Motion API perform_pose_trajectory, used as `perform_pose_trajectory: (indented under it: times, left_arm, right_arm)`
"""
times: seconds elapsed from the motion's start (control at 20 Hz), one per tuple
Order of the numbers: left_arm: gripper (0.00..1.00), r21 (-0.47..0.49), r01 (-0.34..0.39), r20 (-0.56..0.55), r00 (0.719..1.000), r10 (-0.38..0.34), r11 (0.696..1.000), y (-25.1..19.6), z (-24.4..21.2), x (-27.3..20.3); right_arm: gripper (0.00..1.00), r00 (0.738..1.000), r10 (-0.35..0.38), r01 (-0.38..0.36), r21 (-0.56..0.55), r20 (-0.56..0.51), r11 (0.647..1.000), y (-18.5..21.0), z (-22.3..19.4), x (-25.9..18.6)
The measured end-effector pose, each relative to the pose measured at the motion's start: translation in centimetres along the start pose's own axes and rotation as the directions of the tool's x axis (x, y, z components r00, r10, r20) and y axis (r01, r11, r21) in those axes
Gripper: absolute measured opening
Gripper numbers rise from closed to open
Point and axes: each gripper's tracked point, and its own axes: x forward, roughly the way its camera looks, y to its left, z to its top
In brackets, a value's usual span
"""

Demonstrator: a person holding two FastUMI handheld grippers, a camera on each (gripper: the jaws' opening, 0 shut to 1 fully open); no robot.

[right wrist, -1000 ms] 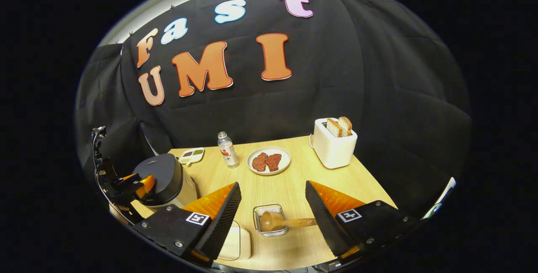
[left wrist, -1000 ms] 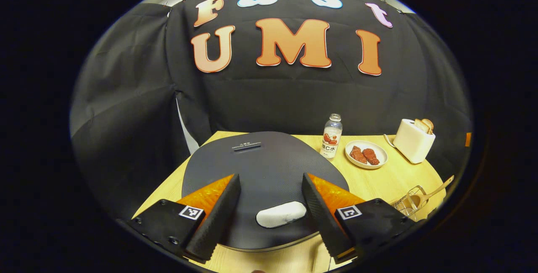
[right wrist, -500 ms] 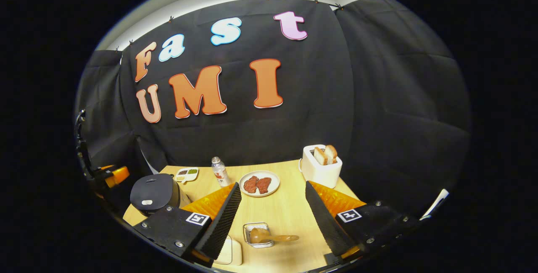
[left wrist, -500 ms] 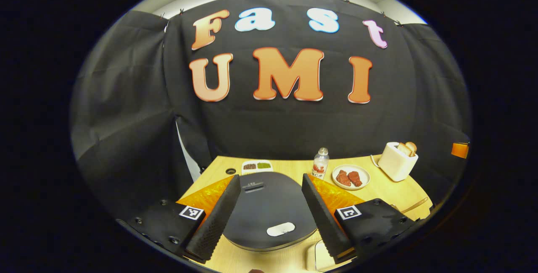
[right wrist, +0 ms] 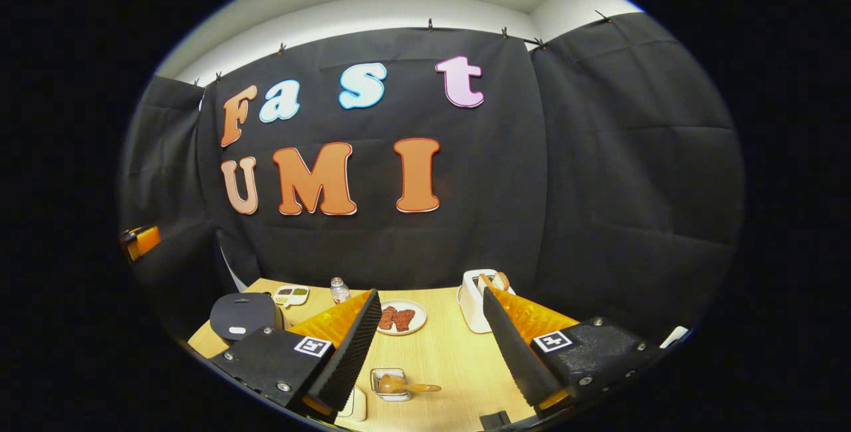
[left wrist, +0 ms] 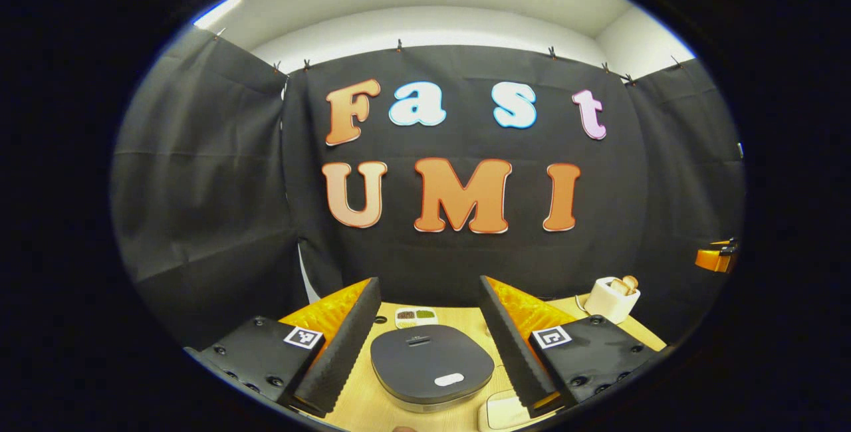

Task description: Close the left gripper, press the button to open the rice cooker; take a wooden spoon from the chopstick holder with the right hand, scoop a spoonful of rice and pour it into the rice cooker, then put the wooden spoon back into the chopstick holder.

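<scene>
Rice cooker (left wrist: 431,367) sits low in the middle of the left gripper view, between the two fingers of our left gripper (left wrist: 429,342), which are spread wide and hold nothing. Its dark lid is shut, and we see the pale button (left wrist: 449,379) on the near edge of the lid. In the right gripper view the same cooker is at the lower left.

Low in the middle of the right gripper view, the wooden spoon (right wrist: 405,387) lies tipped in the little wire chopstick holder (right wrist: 389,384), with its handle sticking out to the right. Our right gripper (right wrist: 429,345) is high over it, fingers wide apart, empty.

Past the holder we see a white plate (right wrist: 399,317) with brown food, a small bottle (right wrist: 340,290) to its left, and a little dish (right wrist: 290,295) with two sides near the cooker. A white toaster (right wrist: 476,300) with bread in it stands partly behind our right finger. A pale flat thing (left wrist: 500,413) lies just right of the cooker at the bottom edge; we cannot tell what it is.

Everything rests on a light wood table (right wrist: 452,359). Black cloth hangs behind it, with a white wall above.
</scene>
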Motion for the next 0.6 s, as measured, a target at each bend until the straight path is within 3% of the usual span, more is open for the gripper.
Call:
perform_pose_trajectory:
  times: [0.3,0.6]
  left_arm:
    - [1.00,-0.027,-0.060,0.020,0.998,0.060,0.998,2.0,0.0,-0.8]
    - [1.00,-0.054,-0.050,0.002,0.999,0.050,0.997,1.6,-0.6,-0.7]
  right_arm:
    - [0.95,1.000,-0.002,0.002,0.004,0.003,1.000,-0.7,-0.6,-0.3]
    - [0.95,1.000,-0.014,0.014,0.006,-0.011,1.000,-1.6,-1.3,-0.1]
